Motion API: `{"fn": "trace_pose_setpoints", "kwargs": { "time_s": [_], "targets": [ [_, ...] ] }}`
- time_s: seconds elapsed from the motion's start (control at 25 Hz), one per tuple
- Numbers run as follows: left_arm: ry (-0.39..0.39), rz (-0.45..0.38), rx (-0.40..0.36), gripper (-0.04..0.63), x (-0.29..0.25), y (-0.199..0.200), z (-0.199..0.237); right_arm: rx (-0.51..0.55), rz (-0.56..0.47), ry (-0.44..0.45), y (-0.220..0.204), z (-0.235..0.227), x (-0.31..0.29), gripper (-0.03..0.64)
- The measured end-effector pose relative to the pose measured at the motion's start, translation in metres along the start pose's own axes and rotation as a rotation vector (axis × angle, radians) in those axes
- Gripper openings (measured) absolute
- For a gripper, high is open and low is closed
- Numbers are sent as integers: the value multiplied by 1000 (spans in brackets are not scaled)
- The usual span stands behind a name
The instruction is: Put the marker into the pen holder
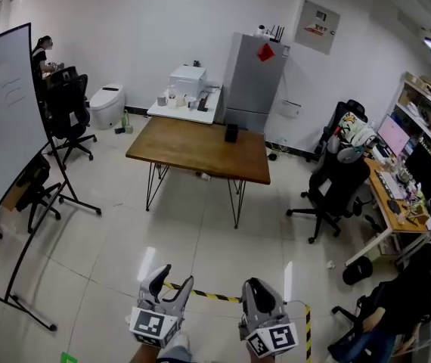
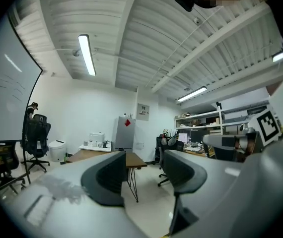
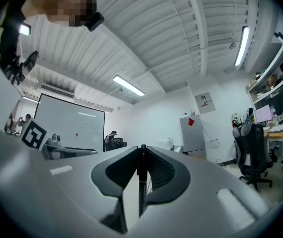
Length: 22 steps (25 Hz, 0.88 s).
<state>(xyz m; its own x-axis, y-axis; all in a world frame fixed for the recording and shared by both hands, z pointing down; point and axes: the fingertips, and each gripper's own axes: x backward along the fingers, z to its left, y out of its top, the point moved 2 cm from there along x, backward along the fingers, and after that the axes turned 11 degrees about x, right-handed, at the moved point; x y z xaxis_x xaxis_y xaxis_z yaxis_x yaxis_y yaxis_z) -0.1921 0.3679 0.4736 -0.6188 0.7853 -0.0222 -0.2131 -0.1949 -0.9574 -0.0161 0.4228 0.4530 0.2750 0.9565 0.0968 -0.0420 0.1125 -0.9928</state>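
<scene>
Now: right gripper (image 3: 142, 148) clamped on the marker (image 3: 141, 182), with the table well ahead of it.

The right gripper's jaws are pressed together on the slim black marker, which runs along the line where the two pads meet. The left gripper (image 2: 144, 156) is just to its left, its jaws standing well apart with nothing between them. In the head view both sit side by side, low over the tiled floor (image 1: 200, 240). Well ahead of them stands a wooden table (image 1: 185, 146). Near its far edge is a small black box, apparently the pen holder (image 1: 231, 132). A whiteboard (image 1: 0, 119) stands off to the left of the left gripper.
</scene>
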Motion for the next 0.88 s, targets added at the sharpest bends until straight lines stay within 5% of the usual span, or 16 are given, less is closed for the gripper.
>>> {"fn": "trace_pose_setpoints", "kwargs": {
  "time_s": [0.32,0.6,0.88],
  "targets": [
    [6,41,47,230,-96,7,70,-30,36,9,-25,-27,-121,58],
    [40,32,33,230,-223,12,126,-62,-1,28,-56,-103,-250,58],
    [31,4,-1,230,-380,61,162,-53,-30,99,-56,-191,-387,58]
  ]
}}
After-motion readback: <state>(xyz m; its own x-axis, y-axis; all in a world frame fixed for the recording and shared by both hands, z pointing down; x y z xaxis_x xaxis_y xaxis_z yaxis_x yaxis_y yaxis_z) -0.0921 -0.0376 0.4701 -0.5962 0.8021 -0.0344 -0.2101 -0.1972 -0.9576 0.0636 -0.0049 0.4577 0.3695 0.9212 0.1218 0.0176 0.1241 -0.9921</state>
